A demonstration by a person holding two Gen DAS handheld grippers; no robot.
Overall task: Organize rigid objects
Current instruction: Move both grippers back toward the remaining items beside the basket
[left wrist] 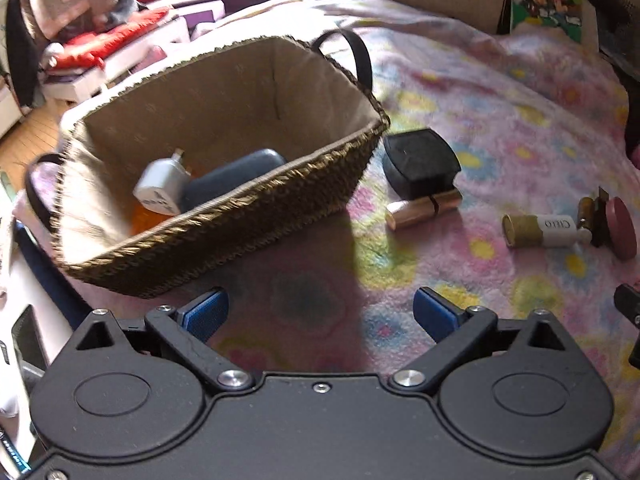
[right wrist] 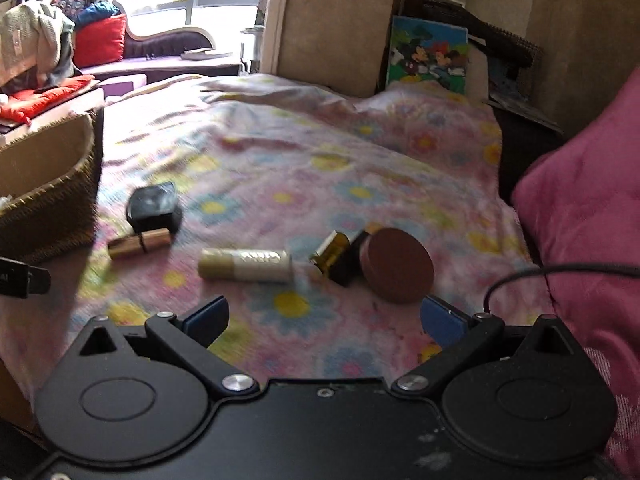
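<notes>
A woven basket [left wrist: 224,216] with a beige lining sits on the flowered blanket; it holds a white plug adapter [left wrist: 162,186] and a dark grey case [left wrist: 236,176]. My left gripper [left wrist: 320,314] is open and empty just in front of it. To the right lie a black box [left wrist: 420,160], a gold lipstick [left wrist: 424,210], a gold-and-white tube [left wrist: 540,230] and a maroon round jar [left wrist: 620,228]. My right gripper [right wrist: 324,320] is open and empty, close in front of the tube [right wrist: 246,266], an amber bottle [right wrist: 334,256] and the round jar [right wrist: 396,266]. The lipstick [right wrist: 140,244] and black box [right wrist: 154,204] lie farther left.
A pink cushion [right wrist: 580,208] rises at the right of the bed. A black cable [right wrist: 560,270] runs over it. A cartoon picture [right wrist: 430,54] leans at the bed's far end. Piled clothes and red cushions [left wrist: 116,36] lie beyond the basket. The bed's left edge drops to a wooden floor [left wrist: 28,132].
</notes>
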